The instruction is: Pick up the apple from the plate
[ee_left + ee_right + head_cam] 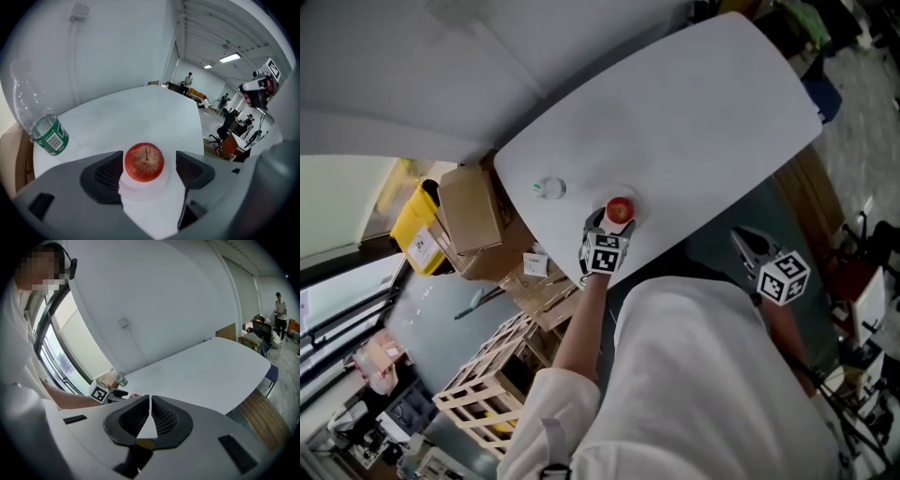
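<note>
Squarely upright apple, stem up, on plate

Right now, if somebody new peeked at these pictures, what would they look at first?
Most likely the red apple, sitting on a small white plate near the edge of the big white table, with the left gripper holding its open fingers on either side, not squeezing. Next, the clear bottle with a green label, standing to the apple's left. The right gripper waits off the table, shut and empty.
</note>
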